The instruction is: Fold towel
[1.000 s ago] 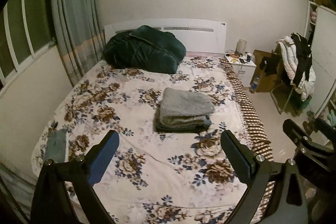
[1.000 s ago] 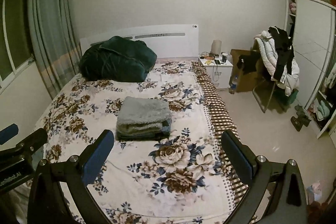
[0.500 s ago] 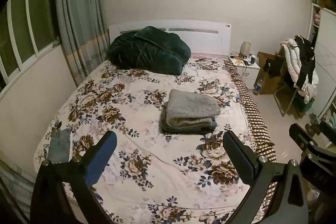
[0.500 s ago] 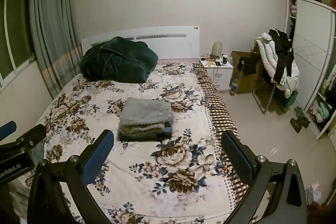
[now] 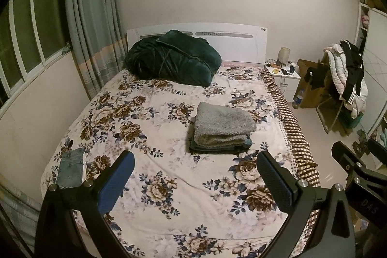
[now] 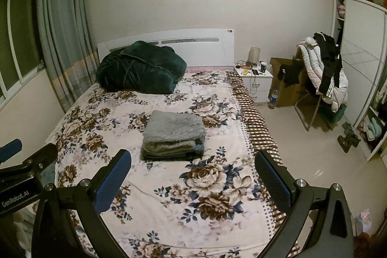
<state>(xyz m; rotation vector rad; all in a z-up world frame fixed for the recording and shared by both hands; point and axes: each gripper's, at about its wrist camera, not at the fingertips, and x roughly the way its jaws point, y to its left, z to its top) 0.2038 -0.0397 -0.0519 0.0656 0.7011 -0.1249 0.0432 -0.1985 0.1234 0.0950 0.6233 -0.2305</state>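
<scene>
Grey towel (image 5: 223,129) lies folded in a stack on the bed (image 5: 169,185), mid-mattress toward the right edge, w/ a darker layer under it. My left gripper (image 5: 196,181) hangs above the foot of the bed, fingers spread wide, nothing btwn them. My right gripper (image 6: 193,180) likewise: fingers wide apart, empty, well short of the towel. Dark green blanket (image 5: 173,57) bunched at the headboard.
</scene>
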